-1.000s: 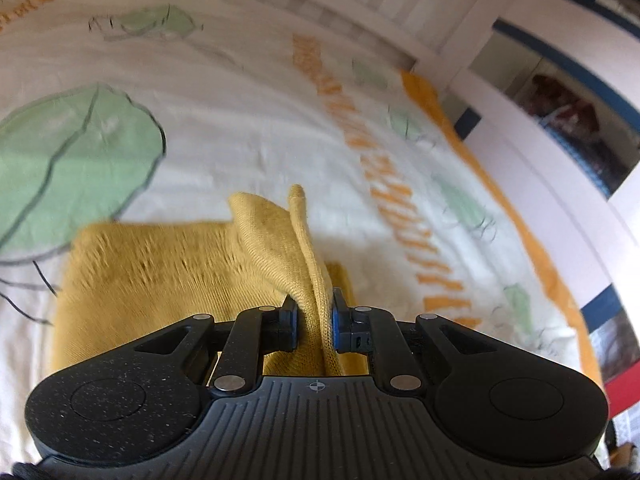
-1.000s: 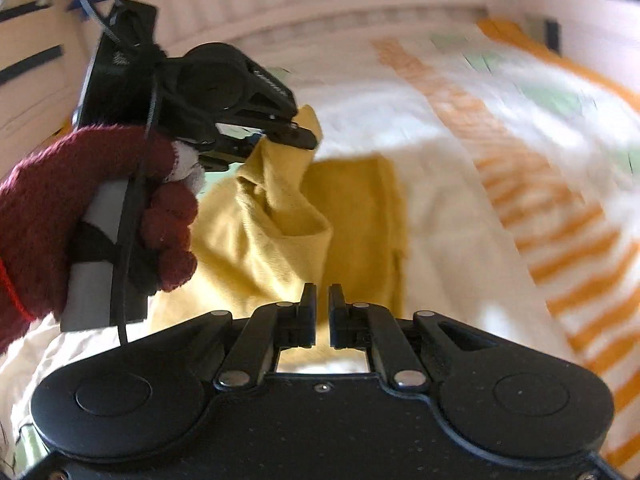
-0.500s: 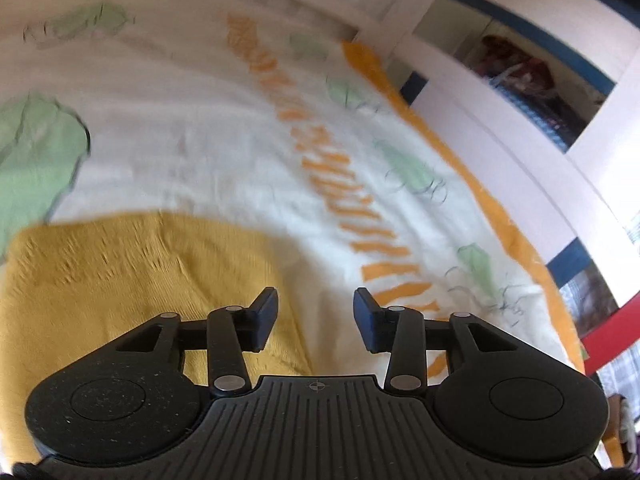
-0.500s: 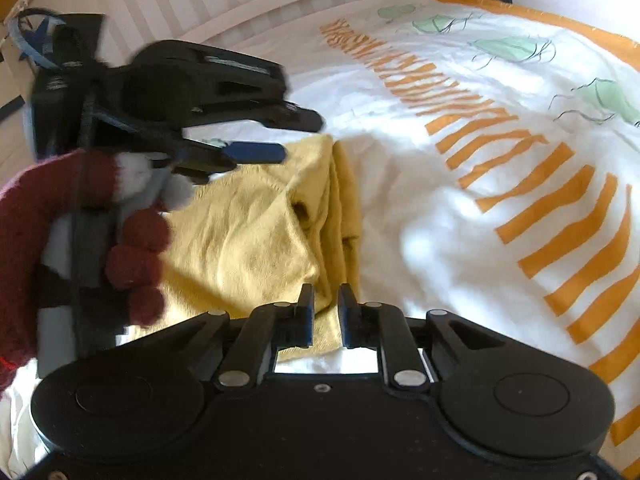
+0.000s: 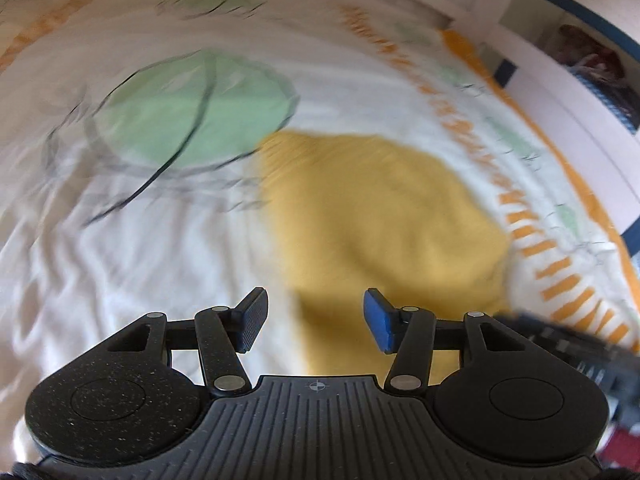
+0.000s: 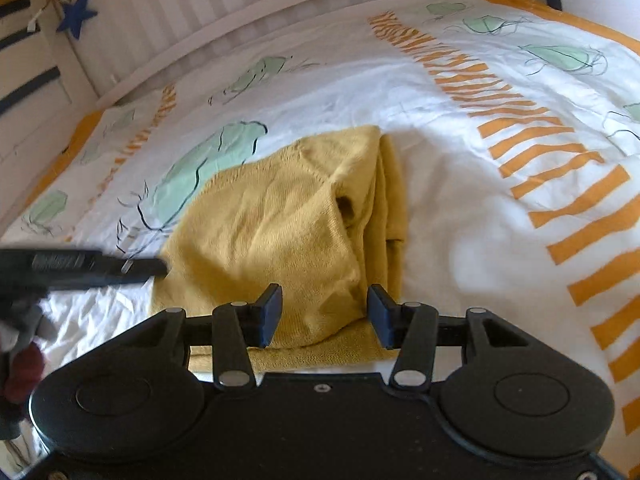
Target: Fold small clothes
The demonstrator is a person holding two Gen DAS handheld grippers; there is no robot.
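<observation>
Yellow knit garment [image 6: 280, 220] lies folded over on the bed [image 6: 460, 216], edges uneven. My left gripper [image 5: 316, 320] and right gripper [image 6: 324, 314] just opened, both released, nothing between. Tidying or another fold probably left.

A bed [image 6: 460, 208] fills the scene, its white cover printed with green leaves and orange stripes, edged in orange. White slatted panelling [image 6: 192, 4] runs along the far edge, a blue star [image 6: 76, 14] hanging at its left corner. Daylight falls soft across the cover.
</observation>
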